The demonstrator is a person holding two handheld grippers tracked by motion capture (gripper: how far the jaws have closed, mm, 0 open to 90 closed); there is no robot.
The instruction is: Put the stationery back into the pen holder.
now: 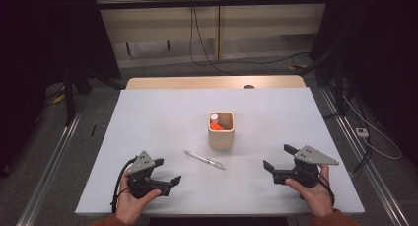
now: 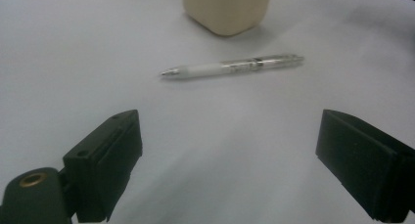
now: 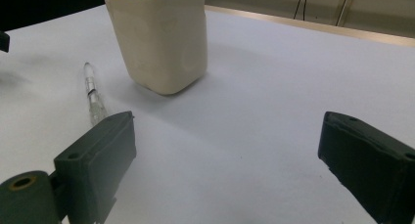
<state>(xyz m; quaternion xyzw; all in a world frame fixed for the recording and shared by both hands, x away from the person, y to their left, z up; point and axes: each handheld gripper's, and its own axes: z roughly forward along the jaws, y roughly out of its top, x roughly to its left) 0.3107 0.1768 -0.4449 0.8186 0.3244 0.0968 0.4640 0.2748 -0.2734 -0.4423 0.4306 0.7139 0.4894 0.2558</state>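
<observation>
Both grippers, left (image 1: pixel 166 170) and right (image 1: pixel 277 156), rest open and empty. Probably the pen (image 1: pixel 204 160) must go in the cup (image 1: pixel 221 132); next, reach for it.

A white-topped table with a pale wooden far edge (image 1: pixel 212 82) stands on grey floor (image 1: pixel 44 152); black cables (image 1: pixel 197 43) trail down the beige wall (image 1: pixel 266 28), dark curtains (image 1: pixel 44 48) flanking.

The white tabletop (image 1: pixel 162 122) lies bare from 9 through 12 to 3 o'clock. At its middle a cream pen holder (image 1: pixel 221 131) stands; a clear pen (image 1: pixel 204 160) lies at its 7 o'clock, apart, with open room around it.
</observation>
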